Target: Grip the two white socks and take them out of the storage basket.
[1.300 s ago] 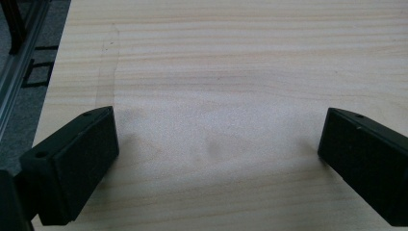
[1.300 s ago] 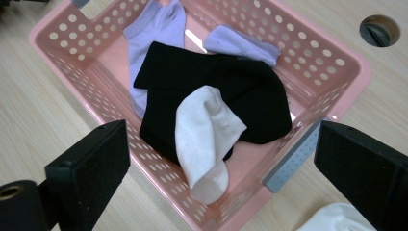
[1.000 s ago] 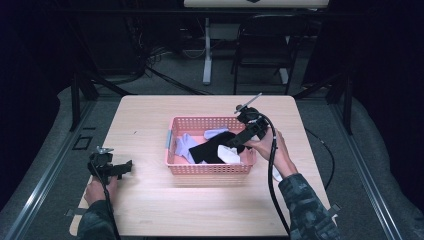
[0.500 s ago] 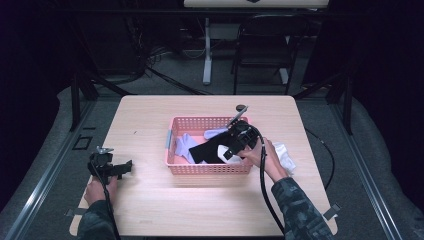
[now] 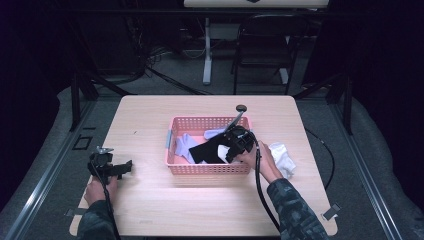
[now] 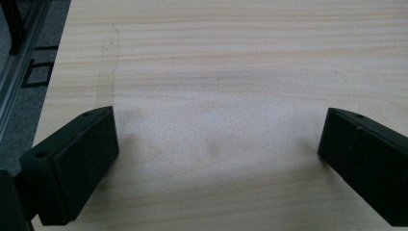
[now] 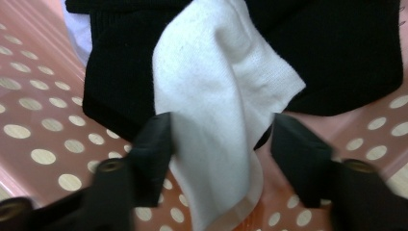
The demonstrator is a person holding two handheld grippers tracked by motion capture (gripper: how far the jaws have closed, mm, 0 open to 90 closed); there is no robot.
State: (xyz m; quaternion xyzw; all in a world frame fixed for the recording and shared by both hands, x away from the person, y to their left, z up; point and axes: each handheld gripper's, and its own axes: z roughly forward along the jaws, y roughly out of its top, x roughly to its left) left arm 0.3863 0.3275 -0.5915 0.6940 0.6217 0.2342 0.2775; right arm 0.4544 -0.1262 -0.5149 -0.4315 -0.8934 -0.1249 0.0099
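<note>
- So the right gripper (image 7: 219, 144) had dropped down into the pink basket (image 5: 207, 169) compared with a second earlier, when it was hanging higher over the basket's right end.
- Its jaws had just been closing. In the right gripper view they stood about halfway in, with the white sock (image 7: 221, 101) sitting right between them.
- The left finger looked like it was touching the edge of the sock, but there was a visible gap on the other side, so I wouldn't call it clamped yet. Partly apart, sock in the gap, that's my read.
- Just beyond the fingertips the white sock lay draped over a black sock (image 7: 337, 53), which spread out behind it and on both sides. The dotted basket floor was right under the jaws.
- In the high view you could also see a pale lilac piece (image 5: 186, 146) at the basket's left end, well away from the fingers.
- Another bundle of white socks (image 5: 282, 157) lay out on the table (image 5: 150, 210), just behind the right hand (image 5: 260, 160).
- The left gripper (image 5: 112, 167) hadn't budged, parked near the table's left edge. Jaws wide apart, nothing between them but bare wood.
- What it means, I reckon: this was the grab part of pulling socks out of the basket. The risk was pinching the black one along with the white, since they were overlapping right at the tips.
</note>
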